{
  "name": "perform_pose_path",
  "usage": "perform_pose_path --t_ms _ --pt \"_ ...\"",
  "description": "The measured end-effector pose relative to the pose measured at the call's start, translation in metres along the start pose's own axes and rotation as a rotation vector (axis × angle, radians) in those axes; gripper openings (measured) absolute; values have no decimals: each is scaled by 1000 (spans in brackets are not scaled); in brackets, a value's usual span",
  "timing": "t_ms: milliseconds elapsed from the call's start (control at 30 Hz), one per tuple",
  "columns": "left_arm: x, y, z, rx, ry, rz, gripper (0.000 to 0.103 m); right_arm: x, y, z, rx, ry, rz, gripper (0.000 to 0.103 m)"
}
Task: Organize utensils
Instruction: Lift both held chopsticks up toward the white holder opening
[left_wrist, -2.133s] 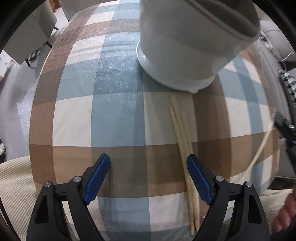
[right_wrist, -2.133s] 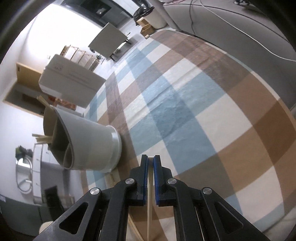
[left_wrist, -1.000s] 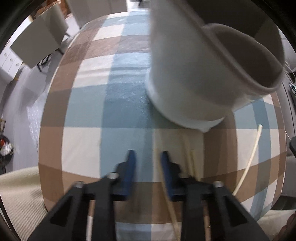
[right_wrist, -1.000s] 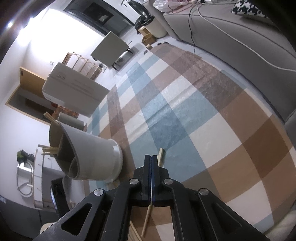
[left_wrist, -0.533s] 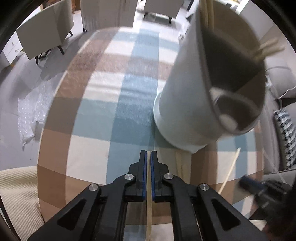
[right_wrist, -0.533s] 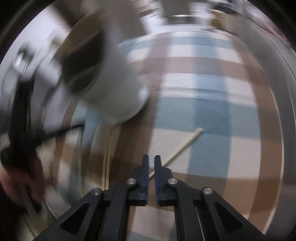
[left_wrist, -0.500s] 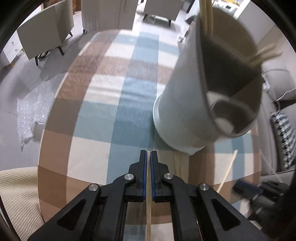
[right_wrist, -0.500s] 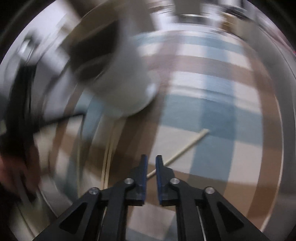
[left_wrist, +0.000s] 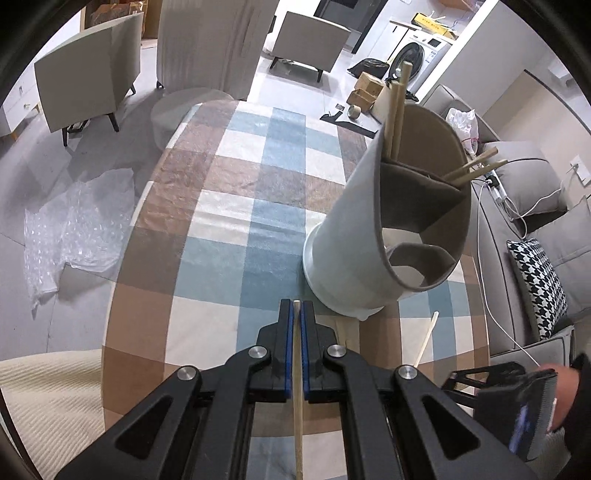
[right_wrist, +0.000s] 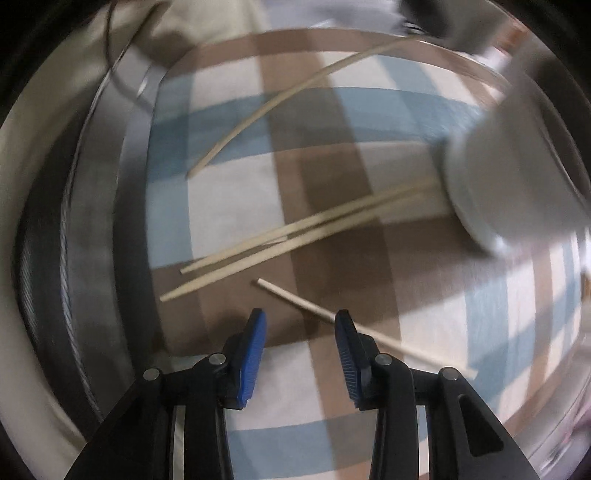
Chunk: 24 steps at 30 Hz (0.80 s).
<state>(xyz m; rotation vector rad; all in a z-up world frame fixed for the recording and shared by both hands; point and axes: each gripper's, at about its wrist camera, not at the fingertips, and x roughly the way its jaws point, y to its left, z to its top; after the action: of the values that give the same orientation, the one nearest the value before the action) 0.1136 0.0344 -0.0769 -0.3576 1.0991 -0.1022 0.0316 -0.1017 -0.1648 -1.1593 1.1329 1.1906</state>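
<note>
A wooden chopstick (left_wrist: 297, 402) is clamped lengthwise in the left gripper (left_wrist: 297, 314) above the checked tablecloth (left_wrist: 236, 206), just near of the grey utensil holder (left_wrist: 373, 236), while the right gripper (right_wrist: 299, 325), jaws apart, hovers over loose chopsticks (right_wrist: 295, 236) lying near that holder's base.

A room with a pale grey tiled floor (left_wrist: 110, 155). Beyond the counter's far-left corner stands a beige armchair (left_wrist: 92, 88); a second armchair (left_wrist: 306, 40) sits past its far edge. Clear bubble wrap (left_wrist: 74, 225) lies on the floor beside the left edge. Along the right edge runs a grey sofa (left_wrist: 524, 229) with a houndstooth cushion (left_wrist: 535, 284). A washing machine (left_wrist: 413, 62) stands far back.
</note>
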Motion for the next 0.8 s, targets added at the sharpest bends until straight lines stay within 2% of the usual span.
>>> perform_pose_path --t_ms 133,267,300,333,367,400,433,567,733,800 --pt "-3 1 3 20 -1 -11 0 11 5 17 -132 51 24 37" --pt "-7 0 7 23 -9 -30 0 12 -2 28 -152 68 57 34" --pt "-8 1 8 22 -12 -31 0 11 -5 30 -146 59 57 29" --pt "-10 2 9 17 -14 -36 0 11 -7 31 -136 46 58 18" --pt "-10 2 10 15 -15 -39 0 11 -12 27 -113 31 58 14" --pt "-12 2 11 14 -20 -40 0 11 -17 28 -79 15 58 6" --pt "-13 2 11 15 -23 -40 0 10 -22 28 -36 -7 45 4" --pt "-15 -3 10 26 -28 -39 0 7 -32 20 95 -77 4 4" --pt "-20 -11 8 40 -41 -35 0 -7 -59 6 402 -196 -3 3" --pt "-25 -15 7 49 -50 -35 0 -17 -70 -7 552 -275 0 3"
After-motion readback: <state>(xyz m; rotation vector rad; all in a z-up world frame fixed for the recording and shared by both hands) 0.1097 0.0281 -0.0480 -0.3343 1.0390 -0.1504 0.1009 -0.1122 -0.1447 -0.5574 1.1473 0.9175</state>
